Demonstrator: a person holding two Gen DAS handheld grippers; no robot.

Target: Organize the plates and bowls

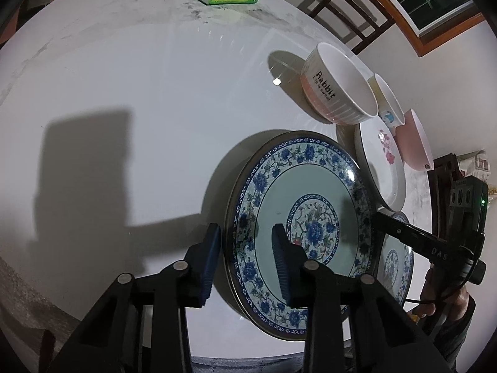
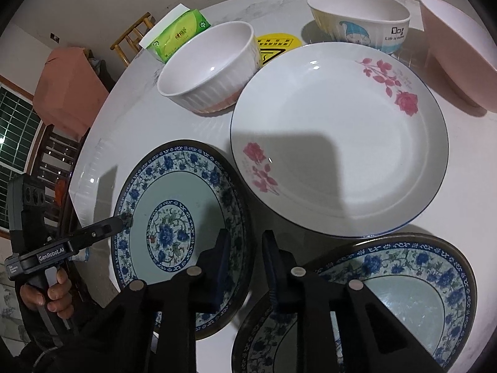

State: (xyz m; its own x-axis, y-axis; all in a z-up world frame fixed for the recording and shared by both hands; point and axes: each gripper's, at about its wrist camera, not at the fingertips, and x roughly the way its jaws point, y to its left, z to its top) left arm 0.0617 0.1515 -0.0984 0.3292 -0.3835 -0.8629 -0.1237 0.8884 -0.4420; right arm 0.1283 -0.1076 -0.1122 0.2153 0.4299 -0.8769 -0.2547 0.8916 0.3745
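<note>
Clearly, blue-flowered plate (image 1: 298, 227) has dark rim.

Round white table (image 2: 450, 217); plates (image 2: 338, 143), bowls (image 2: 208, 68), tissue pack (image 2: 177, 35), yellow sticker (image 2: 278, 46)

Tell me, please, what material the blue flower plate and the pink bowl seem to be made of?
The blue flower plate looks like glazed ceramic, or possibly melamine: glossy, with a bright light spot and printed pattern. The pink bowl looks matte and evenly coloured, perhaps plastic or melamine; the pictures cannot settle it.
</note>
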